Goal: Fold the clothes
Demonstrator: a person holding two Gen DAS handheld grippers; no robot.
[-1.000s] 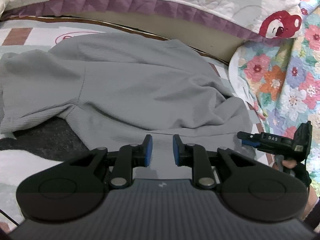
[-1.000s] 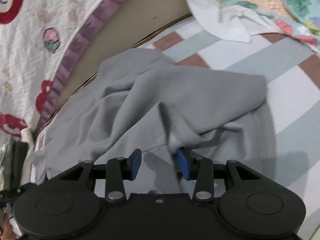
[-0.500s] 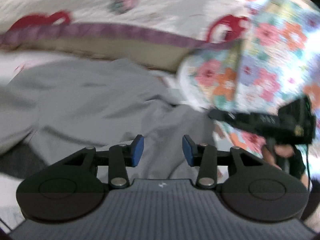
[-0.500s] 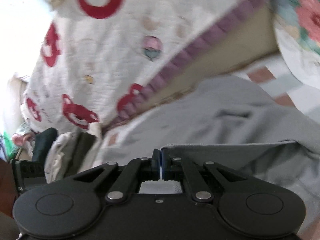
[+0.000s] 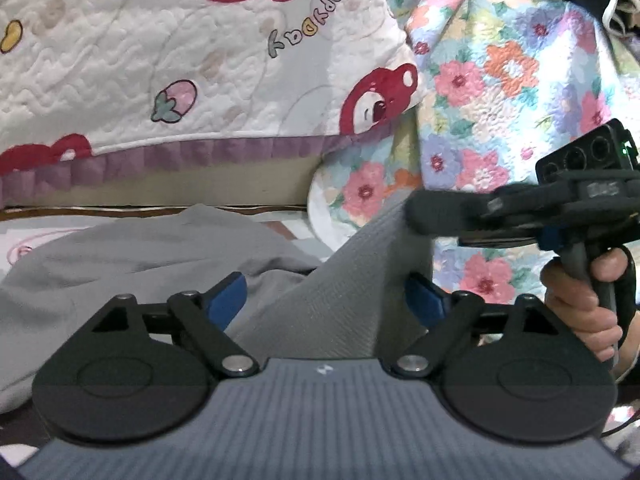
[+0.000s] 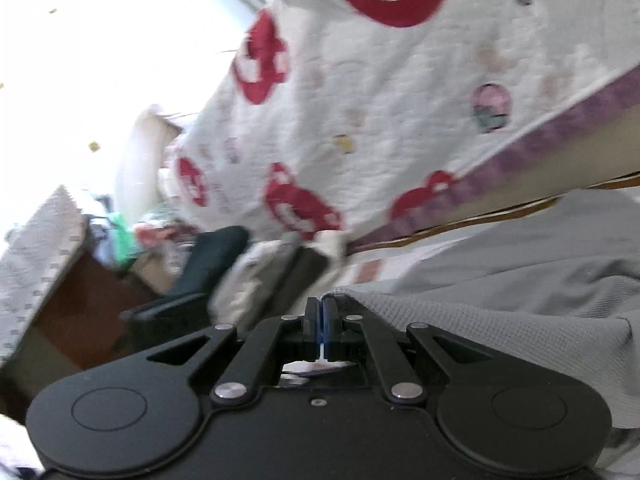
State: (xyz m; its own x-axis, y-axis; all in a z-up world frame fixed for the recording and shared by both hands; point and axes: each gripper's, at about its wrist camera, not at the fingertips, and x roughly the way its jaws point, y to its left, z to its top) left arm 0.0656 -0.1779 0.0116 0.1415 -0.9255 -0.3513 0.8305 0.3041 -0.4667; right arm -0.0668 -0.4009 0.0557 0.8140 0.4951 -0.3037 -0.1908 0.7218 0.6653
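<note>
Starting at our left, we see the left gripper (image 5: pixel 325 293) opening, its blue fingers (image 5: pixel 226 294) wide apart with a raised band of the grey garment (image 5: pixel 352 288) between them, untouched. That band climbs rightward to our right gripper (image 6: pixel 320 312), clenched on the garment's edge; the rest lies on the bed (image 5: pixel 44 226).

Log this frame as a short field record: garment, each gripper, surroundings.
garment: grey ribbed garment, one edge lifted, the rest lying on the bed
right gripper: shut on the garment's edge, holding it raised
left gripper: jaws opening, lifted cloth between them, pads not pressing it
right hand: around the right gripper's handle
behind: white bear-print quilt, floral quilt
</note>
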